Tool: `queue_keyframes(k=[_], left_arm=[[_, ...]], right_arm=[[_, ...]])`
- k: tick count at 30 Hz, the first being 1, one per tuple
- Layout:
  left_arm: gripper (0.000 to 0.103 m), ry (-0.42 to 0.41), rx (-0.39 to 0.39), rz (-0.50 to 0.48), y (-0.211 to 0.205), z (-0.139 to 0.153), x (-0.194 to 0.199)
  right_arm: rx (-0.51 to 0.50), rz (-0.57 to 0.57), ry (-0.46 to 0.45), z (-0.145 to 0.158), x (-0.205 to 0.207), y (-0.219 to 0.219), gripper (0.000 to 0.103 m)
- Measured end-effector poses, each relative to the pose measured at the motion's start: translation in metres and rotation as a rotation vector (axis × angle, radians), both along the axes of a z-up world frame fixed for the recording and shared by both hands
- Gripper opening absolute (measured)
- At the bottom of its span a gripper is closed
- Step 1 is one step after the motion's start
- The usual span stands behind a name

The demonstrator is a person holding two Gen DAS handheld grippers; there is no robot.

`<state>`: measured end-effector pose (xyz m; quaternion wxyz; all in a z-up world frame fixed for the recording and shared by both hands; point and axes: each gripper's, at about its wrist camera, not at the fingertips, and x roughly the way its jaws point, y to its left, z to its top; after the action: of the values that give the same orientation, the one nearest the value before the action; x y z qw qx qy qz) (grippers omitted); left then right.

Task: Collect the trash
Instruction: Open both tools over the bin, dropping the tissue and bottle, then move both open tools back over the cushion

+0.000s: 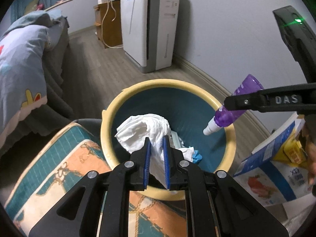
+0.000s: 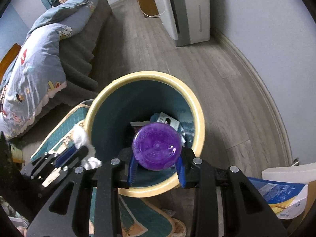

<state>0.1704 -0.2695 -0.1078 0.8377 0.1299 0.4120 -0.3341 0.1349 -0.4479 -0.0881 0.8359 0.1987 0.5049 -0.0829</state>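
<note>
Left gripper [image 1: 157,144] jaws clamp white tissue [image 1: 146,130] over the bin [image 1: 110,108] at frame centre, right gripper [image 2: 157,165] jaws grip the purple bottle [image 2: 157,146] cap-down above it, body hiding most bin trash [image 2: 167,121], label unreadable, cartons [image 1: 272,173] cropped lower right.

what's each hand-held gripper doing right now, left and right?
Left hand-held gripper: white tissue between its pads, over the bin; grip looks loosened.
Right hand-held gripper: shut on purple bottle, over the bin.
</note>
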Motion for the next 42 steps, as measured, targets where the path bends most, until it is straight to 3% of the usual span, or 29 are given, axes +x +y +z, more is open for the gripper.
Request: queue_keyframes(k=[1,3,6,9,15,29,37,42], left_arm=[[0.028,0.009,-0.003,0.005,0.0,-0.001,0.001],[0.058,0.02,-0.012,0.022,0.0,-0.001,0.002],[0.074,0.01,-0.022,0.031,0.003,0.001,0.002],[0.089,-0.007,0.0,0.051,0.006,0.002,0.0],[0.092,-0.037,0.06,0.085,0.023,0.008,-0.004],[0.094,-0.068,0.072,0.25,0.14,0.065,-0.044],[0.095,-0.058,0.061,0.36,0.232,0.105,-0.088],[0.096,-0.077,0.085,0.415,0.278,0.104,-0.116]], right_arm=[[0.012,0.004,-0.005,0.0,0.001,0.001,0.038],[0.009,0.01,-0.014,0.001,0.002,0.003,0.055],[-0.023,0.022,-0.021,0.005,0.003,0.008,0.063],[-0.025,0.025,-0.032,0.009,0.003,0.012,0.079],[-0.053,0.047,-0.055,0.02,0.006,0.024,0.094],[-0.027,0.125,-0.075,0.044,-0.014,0.086,0.097],[0.158,0.13,-0.079,0.05,-0.053,0.147,0.097],[0.118,0.183,-0.059,0.046,-0.064,0.198,0.097]])
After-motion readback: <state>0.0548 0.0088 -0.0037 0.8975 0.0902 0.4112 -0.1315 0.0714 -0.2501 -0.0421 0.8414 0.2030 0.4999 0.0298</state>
